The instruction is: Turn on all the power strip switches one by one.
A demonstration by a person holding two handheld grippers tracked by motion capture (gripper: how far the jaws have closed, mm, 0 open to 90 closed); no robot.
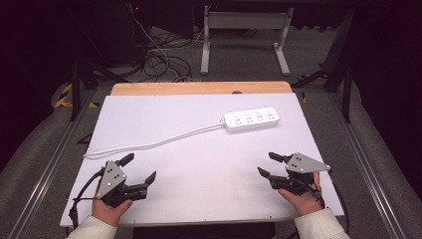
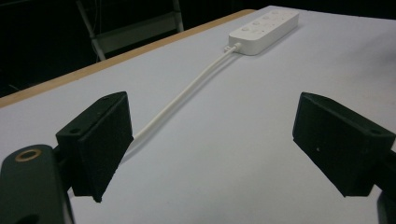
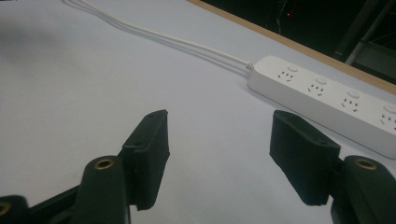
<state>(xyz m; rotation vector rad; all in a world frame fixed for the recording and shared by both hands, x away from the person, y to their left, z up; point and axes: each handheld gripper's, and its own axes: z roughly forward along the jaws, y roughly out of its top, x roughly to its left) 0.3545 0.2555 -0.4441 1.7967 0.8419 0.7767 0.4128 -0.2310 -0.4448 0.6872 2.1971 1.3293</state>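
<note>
Both grippers, left (image 1: 138,168) and right (image 1: 269,164), gape wide and empty; the power strip (image 1: 251,119) lies well ahead, its cord (image 1: 149,144) nearer the left jaws.

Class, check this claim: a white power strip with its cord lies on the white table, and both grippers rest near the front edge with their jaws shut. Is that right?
Not quite. The jaws are open, not shut: the high view shows the left gripper and right gripper with jaws spread, holding nothing. The rest stands: the white power strip and its cord lie on the white table.
</note>
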